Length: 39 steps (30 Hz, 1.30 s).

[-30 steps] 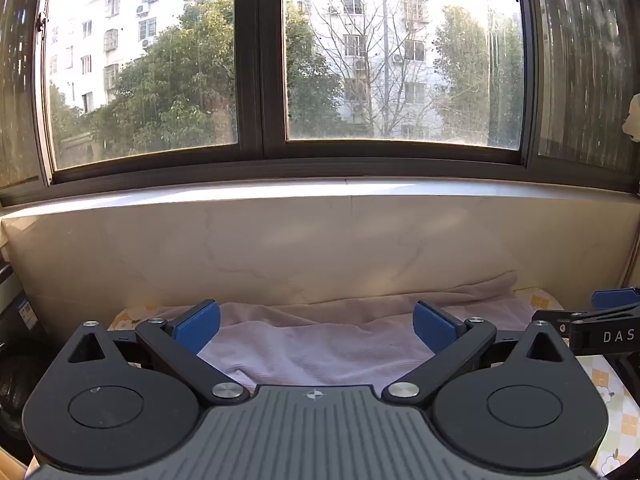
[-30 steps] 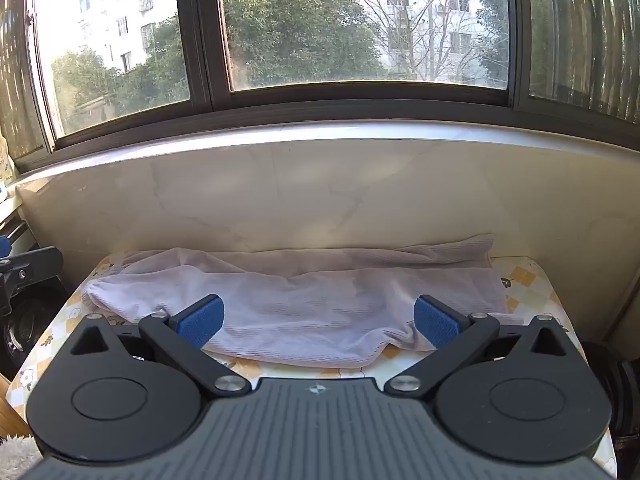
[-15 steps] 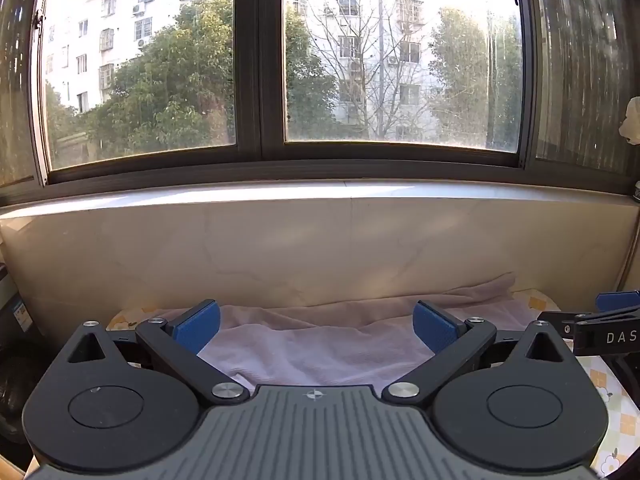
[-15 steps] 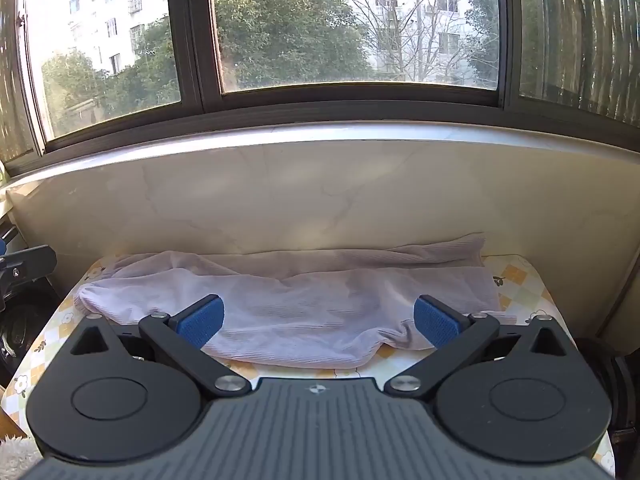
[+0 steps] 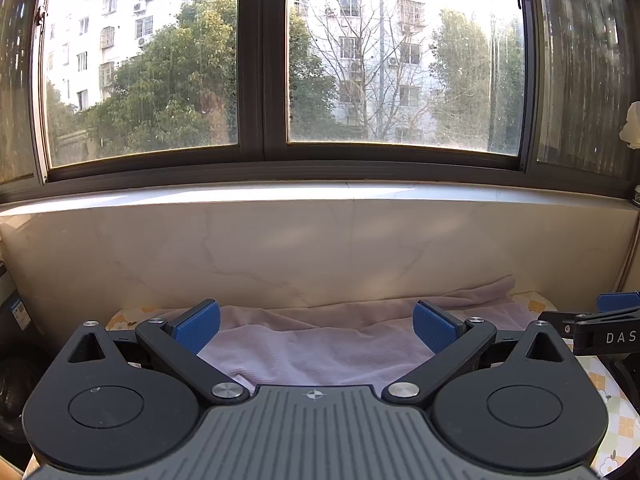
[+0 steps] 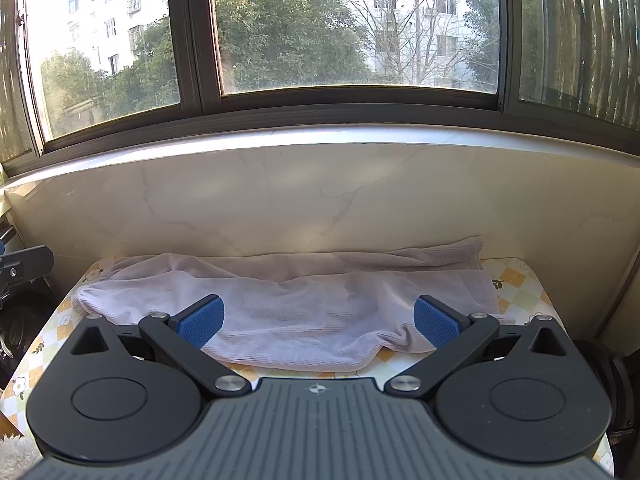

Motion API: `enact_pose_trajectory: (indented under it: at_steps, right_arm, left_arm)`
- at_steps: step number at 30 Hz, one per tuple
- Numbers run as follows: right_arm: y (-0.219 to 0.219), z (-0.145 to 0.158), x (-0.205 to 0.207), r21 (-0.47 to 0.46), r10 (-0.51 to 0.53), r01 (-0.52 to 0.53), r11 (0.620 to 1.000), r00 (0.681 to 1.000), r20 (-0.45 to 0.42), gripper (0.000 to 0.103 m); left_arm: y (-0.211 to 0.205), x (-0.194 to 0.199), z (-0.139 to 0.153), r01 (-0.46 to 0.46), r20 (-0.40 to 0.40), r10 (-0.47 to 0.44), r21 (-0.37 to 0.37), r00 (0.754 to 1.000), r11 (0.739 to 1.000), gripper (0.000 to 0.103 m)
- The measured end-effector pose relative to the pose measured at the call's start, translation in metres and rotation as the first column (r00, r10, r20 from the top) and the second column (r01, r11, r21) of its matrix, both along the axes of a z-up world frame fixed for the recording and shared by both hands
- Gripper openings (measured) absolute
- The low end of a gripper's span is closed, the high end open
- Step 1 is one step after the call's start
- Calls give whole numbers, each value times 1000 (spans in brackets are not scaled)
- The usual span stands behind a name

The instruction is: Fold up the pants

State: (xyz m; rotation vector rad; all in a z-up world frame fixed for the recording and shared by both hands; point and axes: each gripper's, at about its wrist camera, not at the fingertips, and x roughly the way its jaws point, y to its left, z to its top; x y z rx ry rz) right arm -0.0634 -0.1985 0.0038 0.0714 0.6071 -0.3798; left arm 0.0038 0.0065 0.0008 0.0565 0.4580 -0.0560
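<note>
The pants (image 6: 288, 304), pale lilac and finely ribbed, lie stretched sideways across the table (image 6: 520, 280), which wears a checked cloth printed with small flowers; their far edge runs along the foot of the marble wall (image 6: 320, 200) under the window (image 6: 320, 24), and the near edge sags in a loose curve towards the camera; in the right wrist view one end is rounded and bunched at the left, the other squarer end lies at the right, and I cannot tell which is waistband and which is cuffs. The left claw (image 5: 316, 326) is released, its blue pads wide apart and holding nothing, hovering over the middle of the cloth; the right claw (image 6: 318, 322) is likewise spread and empty, above the near edge. Judging by the soft ripples and the way it slumps, the fabric is light, limp and stretchy, with no stiffness to keep a shape; it should not slip much between textured pads, but a pinch may catch one layer only and leave the lower one behind; the table cloth beneath could also be caught by mistake. The sensible holds look to be the two corners of one end, one claw on each, pinching through both layers at the edge; then the end can be carried over to the other, kept taut so the middle does not bunch.
</note>
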Motion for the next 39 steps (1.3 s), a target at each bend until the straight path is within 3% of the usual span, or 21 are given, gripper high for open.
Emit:
enact_pose_trajectory:
  at_steps: [39]
  right_arm:
    - [-1,1,3,1,10,-10,1000,1000,5,103]
  left_arm:
    - [3,-2,-1,-9,3,9,-3,1000,1000,103]
